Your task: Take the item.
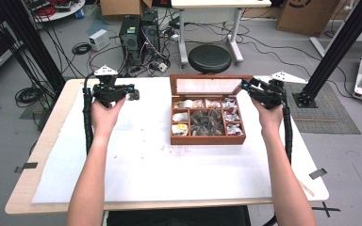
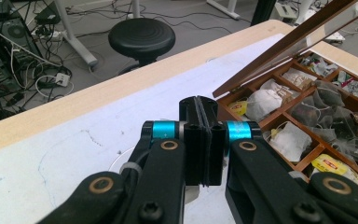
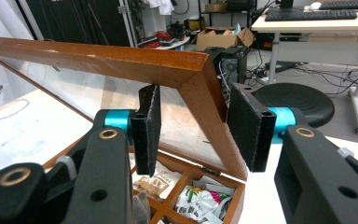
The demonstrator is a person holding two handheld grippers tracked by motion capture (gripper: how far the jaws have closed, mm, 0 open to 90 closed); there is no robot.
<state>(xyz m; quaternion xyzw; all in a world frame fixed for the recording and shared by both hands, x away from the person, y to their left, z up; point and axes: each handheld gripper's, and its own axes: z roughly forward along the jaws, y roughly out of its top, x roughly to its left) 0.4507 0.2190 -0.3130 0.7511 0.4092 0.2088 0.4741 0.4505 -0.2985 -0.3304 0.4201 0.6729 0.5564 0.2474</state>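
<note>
Gripping the right side rail of the lid (image 3: 200, 100) with our right gripper (image 3: 193, 128), its fingers (image 3: 249, 126) astride the wood near the free corner, we hold the wooden tea box (image 1: 207, 139) open. It sits toward the surface's (image 1: 136, 160) far right corner, long axis parallel to the far edge. Lid raised, hinged at the back, glass pane facing us. We judge the lid stiff and light but its pane fragile: take the frame, never the glass. Our left gripper (image 2: 200, 140) hovers near the far left corner, fingers closed on nothing.
</note>
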